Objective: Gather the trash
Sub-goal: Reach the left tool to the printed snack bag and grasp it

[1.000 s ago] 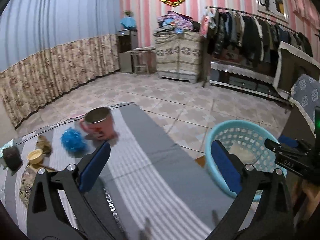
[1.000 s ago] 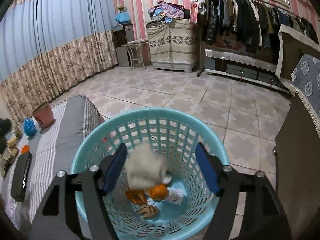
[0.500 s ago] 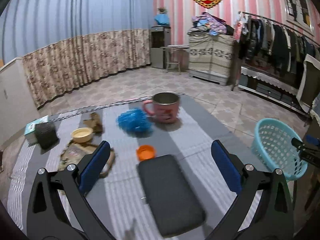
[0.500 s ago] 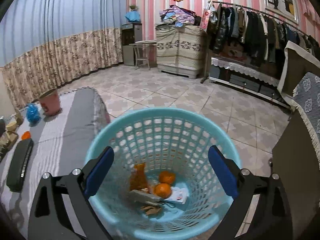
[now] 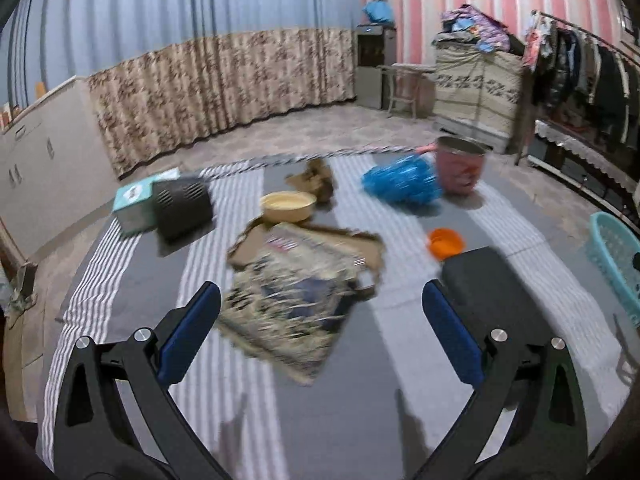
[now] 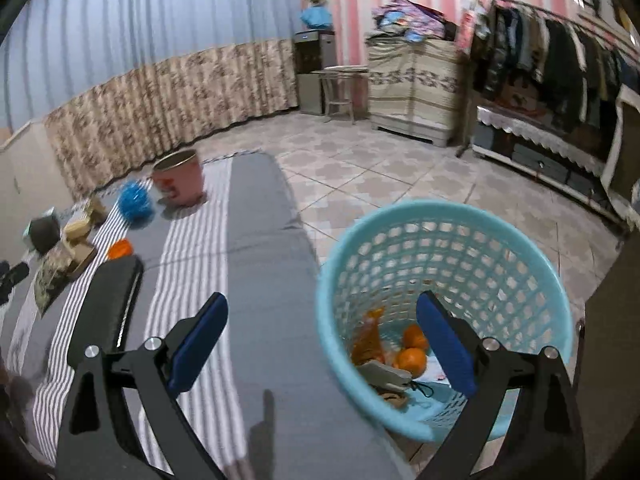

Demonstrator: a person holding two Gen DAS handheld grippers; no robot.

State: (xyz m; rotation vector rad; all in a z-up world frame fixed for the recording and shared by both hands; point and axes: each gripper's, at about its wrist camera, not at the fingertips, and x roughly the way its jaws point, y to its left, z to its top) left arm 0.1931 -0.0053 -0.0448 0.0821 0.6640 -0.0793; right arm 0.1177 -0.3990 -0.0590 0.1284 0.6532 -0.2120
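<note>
My left gripper (image 5: 320,336) is open and empty above the striped table, over a crumpled printed wrapper (image 5: 296,288). Beyond it lie a small beige bowl (image 5: 288,205), a brown scrap (image 5: 316,178), a blue mesh ball (image 5: 404,180) and an orange cap (image 5: 445,242). My right gripper (image 6: 322,344) is open and empty over the table's edge, beside the turquoise basket (image 6: 444,216) on the floor. The basket holds oranges (image 6: 412,360), an orange wrapper (image 6: 368,340) and other scraps.
A pink metal mug (image 5: 460,170) stands at the far right of the table, a black speaker (image 5: 182,204) and a teal box (image 5: 134,200) at the far left. A dark flat case (image 5: 492,280) lies near the right edge. A clothes rack (image 6: 552,64) stands behind.
My left gripper has swung left across the table, from the basket side to over the wrapper. My right gripper let a pale scrap fall into the basket and drew back left.
</note>
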